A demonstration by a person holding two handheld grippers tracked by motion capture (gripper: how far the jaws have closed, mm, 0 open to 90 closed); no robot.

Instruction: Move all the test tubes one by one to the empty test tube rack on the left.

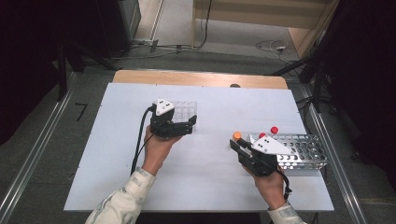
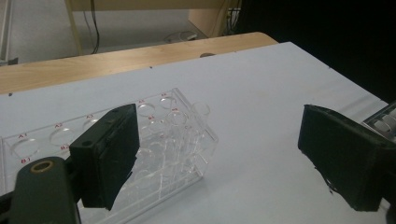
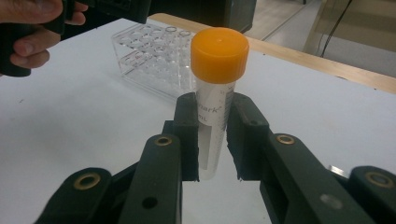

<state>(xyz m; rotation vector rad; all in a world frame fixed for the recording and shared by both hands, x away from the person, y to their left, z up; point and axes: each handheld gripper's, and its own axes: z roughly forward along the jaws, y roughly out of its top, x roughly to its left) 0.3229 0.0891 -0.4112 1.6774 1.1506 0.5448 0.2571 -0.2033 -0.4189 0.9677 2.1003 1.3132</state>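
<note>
On the table (image 1: pixel 201 186) in front of you, the clear well rack (image 1: pixel 184 111) sits left of centre, towards the far side, and your left gripper (image 1: pixel 184 126) rests just beside its near edge, with one jaw against the rack's front wall in the left gripper view. The metal tube rack (image 1: pixel 306 151) stands at the right edge, a capped tube (image 1: pixel 274 131) upright in it at its far left corner. Your right gripper (image 1: pixel 236 142) is just left of that rack, holding an upright tube (image 3: pixel 215 116) between its jaws, well apart from the well rack.
</note>
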